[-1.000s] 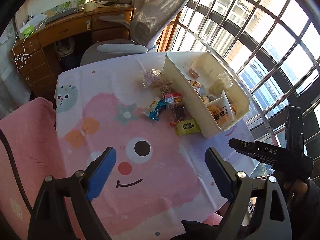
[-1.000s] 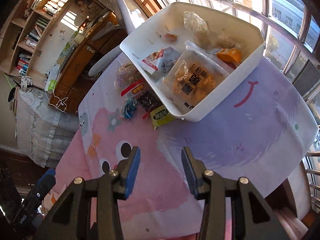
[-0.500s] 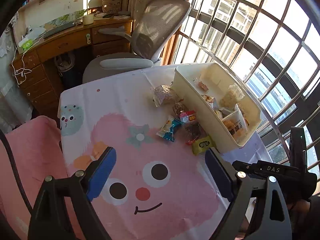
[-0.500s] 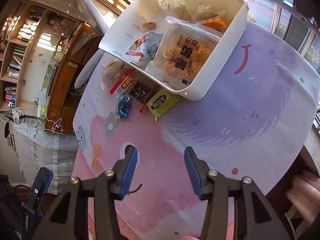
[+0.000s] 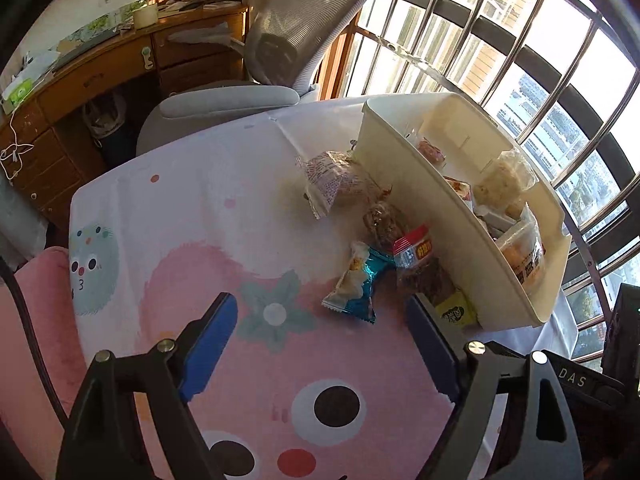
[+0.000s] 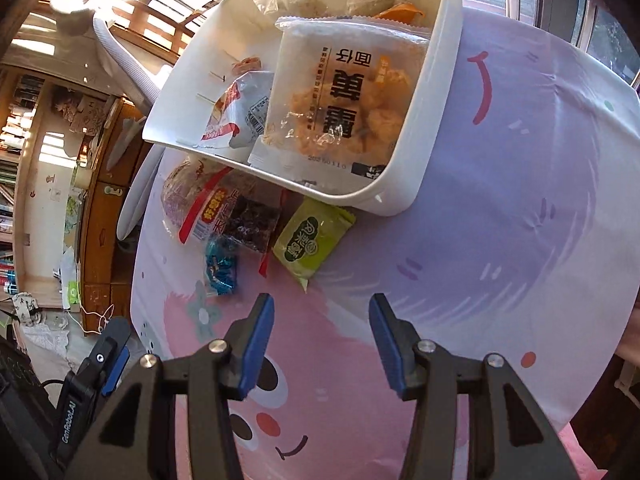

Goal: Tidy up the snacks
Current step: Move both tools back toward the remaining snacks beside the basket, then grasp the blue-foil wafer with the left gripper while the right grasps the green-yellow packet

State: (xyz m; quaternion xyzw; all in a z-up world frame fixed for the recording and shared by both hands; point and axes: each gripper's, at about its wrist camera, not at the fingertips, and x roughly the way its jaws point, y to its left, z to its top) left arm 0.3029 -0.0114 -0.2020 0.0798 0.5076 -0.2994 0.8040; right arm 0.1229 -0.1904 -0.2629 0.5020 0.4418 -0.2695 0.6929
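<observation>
Looking down through both wrist cameras, I see a surface (image 5: 192,216) covered by a white cloth printed with a pink cartoon face; on it stands a cream rectangular plastic bin (image 5: 432,216), already holding several packets, among them a large clear bag of golden fried snacks with black lettering (image 6: 340,92) leaning against its near wall; outside the bin, a small heap of loose snacks lies against its long side; a green square sachet (image 6: 314,238) lies just beside the bin's near corner, a teal and silver foil wrapper (image 5: 356,284) sits toward the pink print, a clear packet with a red band and dark contents (image 6: 236,216) lies between them, and a clear bag with pink printed text (image 5: 336,184) rests farther back by the bin's wall; my left gripper (image 5: 320,328) hangs over the cloth with its blue-padded jaws closing, nothing between them, the teal wrapper just ahead; my right gripper (image 6: 322,332) hovers with its jaws parted and empty, the green sachet just beyond its tips; behind the surface stand a grey mesh office chair (image 5: 280,40) and a wooden desk with drawers (image 5: 100,80); barred windows (image 5: 520,60) run along the bin's side.
</observation>
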